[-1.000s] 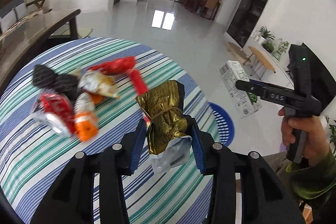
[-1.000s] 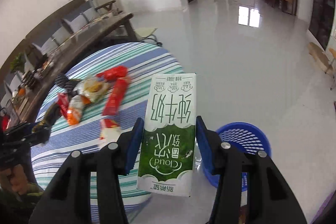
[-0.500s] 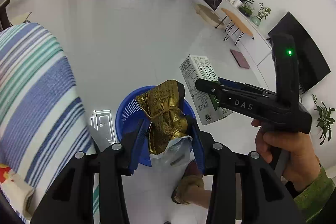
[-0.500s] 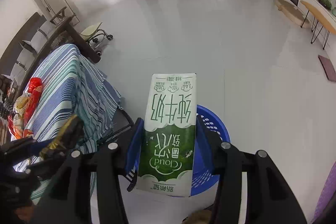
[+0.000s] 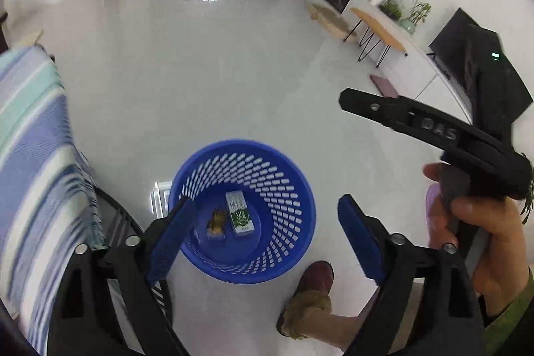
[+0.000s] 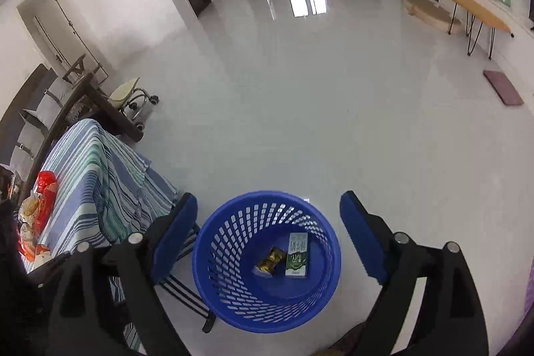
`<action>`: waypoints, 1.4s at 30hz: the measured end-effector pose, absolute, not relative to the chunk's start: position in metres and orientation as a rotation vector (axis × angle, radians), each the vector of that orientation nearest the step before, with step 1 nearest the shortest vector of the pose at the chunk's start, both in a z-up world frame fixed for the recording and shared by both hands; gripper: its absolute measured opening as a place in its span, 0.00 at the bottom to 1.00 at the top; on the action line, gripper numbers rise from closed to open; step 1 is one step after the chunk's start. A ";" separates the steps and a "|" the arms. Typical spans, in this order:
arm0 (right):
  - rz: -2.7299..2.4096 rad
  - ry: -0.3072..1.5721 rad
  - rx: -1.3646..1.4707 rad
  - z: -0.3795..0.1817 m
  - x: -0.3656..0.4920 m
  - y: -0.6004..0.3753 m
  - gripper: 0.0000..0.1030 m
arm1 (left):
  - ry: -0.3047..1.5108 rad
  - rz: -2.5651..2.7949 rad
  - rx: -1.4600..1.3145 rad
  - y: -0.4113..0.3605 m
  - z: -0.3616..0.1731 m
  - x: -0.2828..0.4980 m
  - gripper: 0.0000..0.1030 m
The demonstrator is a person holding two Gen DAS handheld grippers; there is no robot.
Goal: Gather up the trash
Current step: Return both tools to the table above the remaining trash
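Note:
A blue mesh basket [image 5: 287, 189] stands on the floor beside the table. At its bottom lie a green-and-white milk carton [image 5: 241, 213] and a crumpled gold wrapper [image 5: 216, 221]. My left gripper [image 5: 266, 201] hangs above the basket, its jaws opening with nothing between them. In the right wrist view the same basket [image 6: 227, 256] holds the carton [image 6: 297, 254] and the gold wrapper [image 6: 270, 261]. My right gripper [image 6: 268, 198] is also above it, jaws opening and empty. One of the right gripper's fingers [image 5: 383, 110] shows in the left wrist view, held by a hand [image 5: 467, 232].
The striped tablecloth [image 6: 96, 175] hangs left of the basket, with red and orange wrappers [image 6: 41, 199] lying on it. A person's shoe [image 5: 313, 281] stands just by the basket. A wheeled stool [image 6: 133, 95] and a low wooden table [image 6: 477, 10] are further off on the glossy floor.
Both grippers swung from the table to above the basket and spread their jaws. The gold wrapper and the milk carton left the jaws and now lie in the basket.

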State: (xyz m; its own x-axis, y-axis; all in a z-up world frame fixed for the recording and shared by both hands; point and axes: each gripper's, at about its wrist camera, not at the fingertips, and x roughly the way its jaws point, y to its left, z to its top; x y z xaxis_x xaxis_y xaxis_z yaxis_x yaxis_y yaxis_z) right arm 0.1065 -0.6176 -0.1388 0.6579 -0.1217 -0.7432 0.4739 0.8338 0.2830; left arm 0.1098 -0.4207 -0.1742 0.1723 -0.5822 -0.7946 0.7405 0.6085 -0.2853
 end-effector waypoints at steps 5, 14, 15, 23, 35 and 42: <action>-0.347 0.654 0.354 -0.099 0.092 -0.562 0.92 | 0.890 -0.964 0.173 -0.364 -0.115 0.069 0.95; -0.143 0.621 0.224 -0.091 0.078 -0.417 0.95 | 0.885 -0.752 0.200 -0.217 -0.122 0.050 0.95; -0.112 0.625 0.208 -0.092 0.076 -0.398 0.95 | 0.890 -0.711 0.206 -0.199 -0.127 0.053 0.95; 0.047 0.715 0.096 -0.115 0.085 -0.283 0.95 | 0.920 -0.474 0.191 -0.097 -0.148 0.088 0.95; 0.082 0.784 -0.008 -0.142 0.107 -0.243 0.95 | 0.934 -0.338 0.129 -0.033 -0.158 0.119 0.95; 0.087 0.807 0.012 -0.148 0.114 -0.250 0.95 | 0.957 -0.313 0.128 -0.031 -0.163 0.127 0.95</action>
State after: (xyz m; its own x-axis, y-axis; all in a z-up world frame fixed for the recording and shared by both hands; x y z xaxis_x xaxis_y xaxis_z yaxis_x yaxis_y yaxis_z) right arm 0.1144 -0.2504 -0.1482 0.6886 0.0826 -0.7204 -0.0736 0.9963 0.0439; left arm 0.1269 -0.0315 -0.1632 0.5353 -0.2058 -0.8192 0.3178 0.9477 -0.0304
